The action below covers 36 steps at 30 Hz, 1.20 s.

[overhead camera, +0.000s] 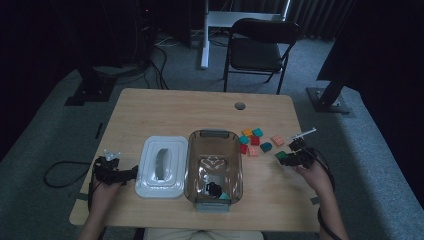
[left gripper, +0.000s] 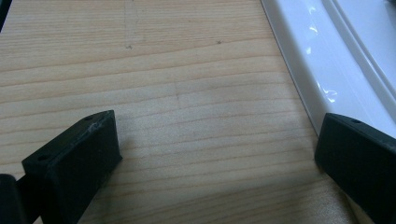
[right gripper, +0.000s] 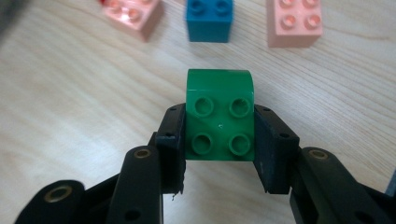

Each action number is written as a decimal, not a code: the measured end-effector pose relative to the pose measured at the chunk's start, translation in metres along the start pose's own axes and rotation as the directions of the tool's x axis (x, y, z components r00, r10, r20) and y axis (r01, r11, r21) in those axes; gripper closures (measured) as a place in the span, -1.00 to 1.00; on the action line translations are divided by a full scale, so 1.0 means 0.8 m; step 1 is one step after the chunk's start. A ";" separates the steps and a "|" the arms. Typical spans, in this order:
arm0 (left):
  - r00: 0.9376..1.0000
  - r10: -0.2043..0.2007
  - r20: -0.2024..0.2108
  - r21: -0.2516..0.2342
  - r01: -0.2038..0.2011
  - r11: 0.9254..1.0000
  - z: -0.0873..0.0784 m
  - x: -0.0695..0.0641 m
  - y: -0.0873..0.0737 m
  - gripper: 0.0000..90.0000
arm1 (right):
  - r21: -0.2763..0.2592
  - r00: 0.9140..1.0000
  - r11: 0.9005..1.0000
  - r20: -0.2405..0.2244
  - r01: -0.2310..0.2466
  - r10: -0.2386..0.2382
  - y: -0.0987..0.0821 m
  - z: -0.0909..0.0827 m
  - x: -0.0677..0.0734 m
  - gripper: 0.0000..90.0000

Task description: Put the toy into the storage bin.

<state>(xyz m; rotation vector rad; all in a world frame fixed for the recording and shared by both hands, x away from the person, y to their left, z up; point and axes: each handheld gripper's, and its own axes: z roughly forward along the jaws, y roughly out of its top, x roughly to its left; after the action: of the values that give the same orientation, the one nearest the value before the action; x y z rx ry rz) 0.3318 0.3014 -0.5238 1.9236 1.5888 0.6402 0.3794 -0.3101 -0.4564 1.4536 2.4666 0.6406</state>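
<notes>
We see a clear smoky bin [overhead camera: 214, 150] holding a small block; its glossy white lid [overhead camera: 162, 167] lies beside it. Our right gripper [right gripper: 219, 140] clamps a studded green brick [right gripper: 219, 116]; our left gripper [left gripper: 217, 158] gapes over the wood-grain counter [left gripper: 163, 70].

No writing, label, brand, number or sign can be read anywhere in these pictures.
</notes>
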 end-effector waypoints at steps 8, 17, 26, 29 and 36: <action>1.000 -0.001 0.000 0.000 0.001 1.000 0.000 0.000 0.000 -0.99 | -0.099 0.990 0.989 -0.083 0.108 -0.116 0.008 -0.049 0.040 0.31; 1.000 -0.001 0.000 0.000 0.001 1.000 0.000 0.000 0.000 -0.99 | -0.182 0.953 0.951 -0.132 0.248 -0.274 0.028 -0.088 0.088 0.31; 1.000 -0.001 0.000 0.001 0.001 1.000 0.000 0.000 0.000 -0.99 | -0.245 0.893 0.897 -0.174 0.369 -0.415 0.052 -0.117 0.138 0.31; 1.000 -0.001 0.000 0.001 0.001 1.000 0.000 0.000 0.000 -0.99 | -0.259 0.860 0.871 -0.197 0.418 -0.471 0.059 -0.121 0.157 0.31; 1.000 -0.001 0.000 0.000 0.001 1.000 0.000 0.000 0.000 -0.99 | -0.237 0.796 0.821 -0.217 0.519 -0.565 0.078 -0.115 0.194 0.31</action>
<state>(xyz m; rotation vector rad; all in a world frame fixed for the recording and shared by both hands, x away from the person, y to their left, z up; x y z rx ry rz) 0.3317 0.3013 -0.5238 1.9225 1.5896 0.6404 0.3160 -0.1730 -0.3399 0.5553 2.7676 0.9351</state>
